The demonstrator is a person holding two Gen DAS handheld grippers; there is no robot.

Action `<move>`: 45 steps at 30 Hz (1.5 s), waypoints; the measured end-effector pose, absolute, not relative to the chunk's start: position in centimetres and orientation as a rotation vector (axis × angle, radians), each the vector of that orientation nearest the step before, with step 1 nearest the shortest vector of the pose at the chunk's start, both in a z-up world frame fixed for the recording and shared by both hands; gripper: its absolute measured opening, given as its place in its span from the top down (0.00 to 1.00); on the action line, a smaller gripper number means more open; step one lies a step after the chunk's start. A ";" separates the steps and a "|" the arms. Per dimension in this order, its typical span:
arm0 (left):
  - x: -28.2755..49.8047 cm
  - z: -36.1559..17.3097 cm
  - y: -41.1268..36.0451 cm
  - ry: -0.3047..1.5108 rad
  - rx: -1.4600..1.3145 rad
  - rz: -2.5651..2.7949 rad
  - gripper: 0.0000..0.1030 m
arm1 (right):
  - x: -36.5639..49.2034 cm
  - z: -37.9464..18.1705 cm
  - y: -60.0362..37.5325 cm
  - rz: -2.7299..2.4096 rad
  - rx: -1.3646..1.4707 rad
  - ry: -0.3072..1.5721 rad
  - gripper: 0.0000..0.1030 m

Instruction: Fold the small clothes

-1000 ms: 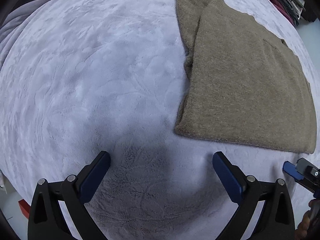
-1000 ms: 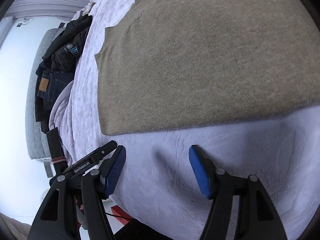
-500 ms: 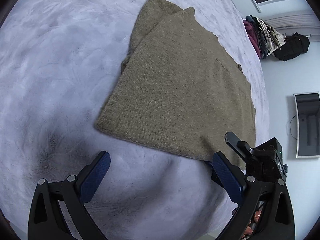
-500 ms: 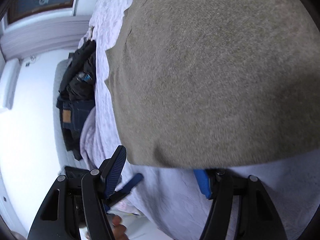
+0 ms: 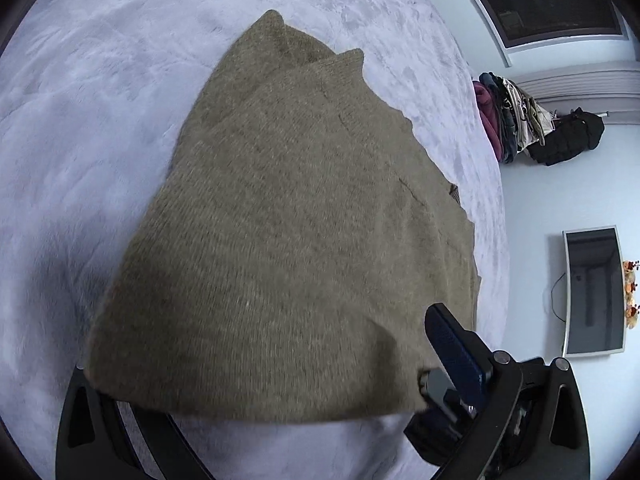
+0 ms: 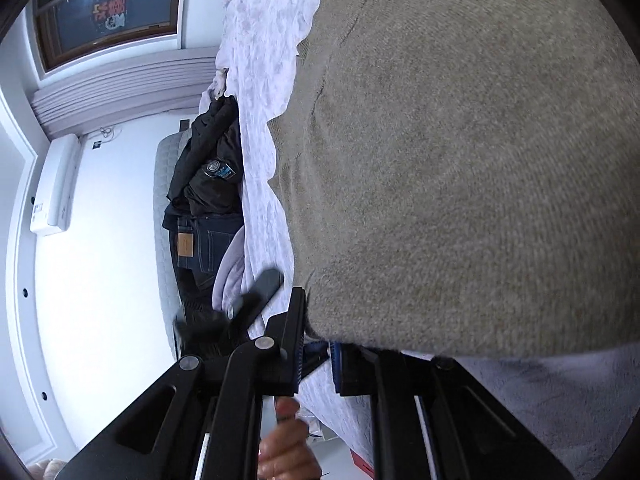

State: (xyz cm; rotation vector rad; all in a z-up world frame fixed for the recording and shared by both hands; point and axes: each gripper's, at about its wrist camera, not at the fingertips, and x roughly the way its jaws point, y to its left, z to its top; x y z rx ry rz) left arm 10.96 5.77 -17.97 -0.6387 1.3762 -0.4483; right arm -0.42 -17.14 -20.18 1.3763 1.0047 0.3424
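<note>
Sweater [image 5: 300, 220], olive-brown knit: lies folded and mostly flat on the lilac plush blanket [image 5: 100, 120] of a bed, with its far tip pointing away and its broad near hem toward both claws. Fills most of the right wrist view as well [image 6: 460, 160], close to the blanket's side edge.

Left gripper [image 5: 260, 360]: stands wide apart, astride the near hem. Shows one blue pad [image 5: 456, 352] clear above the knit near the hem's right corner; hides the other finger under the hem's left end. Presses on nothing that can be seen.

Right gripper [image 6: 318, 344]: jaws closing, all but together, pinched on the sweater's near corner, which drapes over them. Sits just beside the left gripper's right finger, touching or nearly so [image 5: 440, 392]. Has the left gripper as a dark blur just to its left, and a hand [image 6: 288, 444] low beneath, between the two claws.

Beyond the bed: heap of clothes [image 5: 504, 120] at the far edge, black bag [image 5: 568, 140] beside it, flat screen [image 5: 592, 292] on the wall. In the right wrist view: dark jacket [image 6: 212, 168] over jeans [image 6: 200, 240] piled against the bedside, white air conditioner [image 6: 56, 184] on the wall, window [image 6: 108, 8] above.
</note>
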 end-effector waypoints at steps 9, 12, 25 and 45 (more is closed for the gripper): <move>12.6 -17.2 3.4 1.316 -0.180 -0.292 0.67 | -0.9 -19.2 -16.9 0.381 1.223 1.140 0.85; 12.0 -16.1 2.3 1.238 -0.022 -0.312 0.76 | -1.4 -16.8 -17.9 0.372 1.056 1.198 0.85; 7.5 -14.4 -2.9 0.935 0.507 -0.386 0.76 | 13.2 -8.5 -15.2 0.477 0.467 1.338 0.15; 7.3 -15.9 -3.1 0.929 0.559 -0.407 0.76 | 23.0 -19.7 3.8 0.511 -0.410 1.778 0.72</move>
